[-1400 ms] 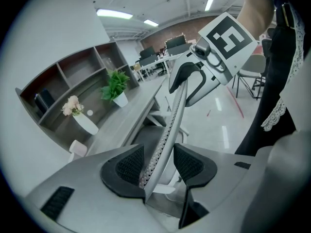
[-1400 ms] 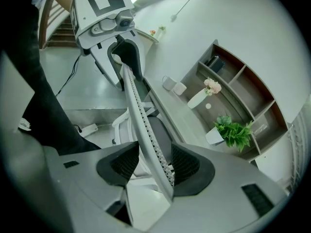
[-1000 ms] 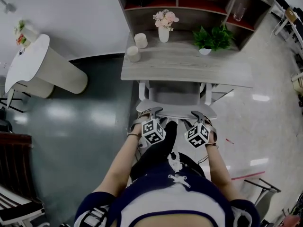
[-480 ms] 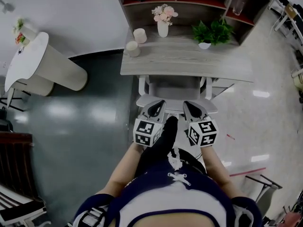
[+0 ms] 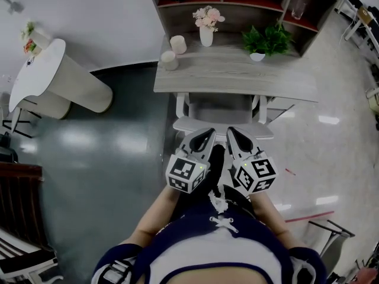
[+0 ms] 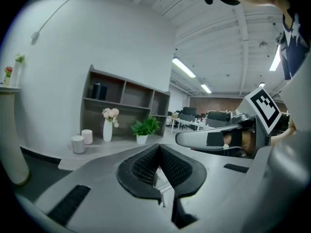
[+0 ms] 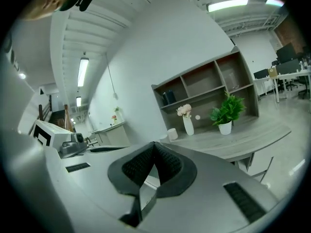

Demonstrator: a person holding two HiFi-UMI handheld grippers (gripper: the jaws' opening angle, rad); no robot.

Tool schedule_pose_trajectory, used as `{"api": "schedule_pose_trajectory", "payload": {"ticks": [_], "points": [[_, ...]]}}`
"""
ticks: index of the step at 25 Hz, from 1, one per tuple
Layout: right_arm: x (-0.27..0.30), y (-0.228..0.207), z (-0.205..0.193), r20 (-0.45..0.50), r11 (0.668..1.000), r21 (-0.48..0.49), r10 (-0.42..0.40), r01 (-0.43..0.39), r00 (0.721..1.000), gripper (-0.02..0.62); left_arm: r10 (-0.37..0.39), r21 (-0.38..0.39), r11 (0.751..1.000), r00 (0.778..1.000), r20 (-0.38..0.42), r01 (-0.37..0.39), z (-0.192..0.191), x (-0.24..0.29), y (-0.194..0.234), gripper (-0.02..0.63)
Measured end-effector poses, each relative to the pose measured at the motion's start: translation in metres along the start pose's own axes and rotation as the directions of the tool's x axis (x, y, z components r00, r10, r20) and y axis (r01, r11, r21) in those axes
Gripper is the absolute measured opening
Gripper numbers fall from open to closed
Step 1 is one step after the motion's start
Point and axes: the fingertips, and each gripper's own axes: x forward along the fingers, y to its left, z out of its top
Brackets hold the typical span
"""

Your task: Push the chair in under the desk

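Chair (image 5: 260, 127) looks tucked under the desk (image 5: 237, 78), so I judge pushing done; my left gripper (image 5: 204, 138) and right gripper (image 5: 235, 138) hang near that desk, jaws pressed together, empty.

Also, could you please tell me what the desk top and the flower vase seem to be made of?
Grey desk top: likely wood or wood-look laminate, matte, with visible streaky grain. White flower vase: probably glazed ceramic, smooth and plain; plastic is possible.
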Motion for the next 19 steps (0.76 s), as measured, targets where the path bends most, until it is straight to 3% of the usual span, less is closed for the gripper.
{"api": "schedule_pose_trajectory", "payload": {"ticks": [19], "points": [[-0.036,0.048,0.005,0.049,0.995,-0.103,0.012,-0.006,0.999,0.009,-0.031,0.006,1.0,0.998,0.053,0.031,0.015,-0.045,-0.029,0.009]]}}
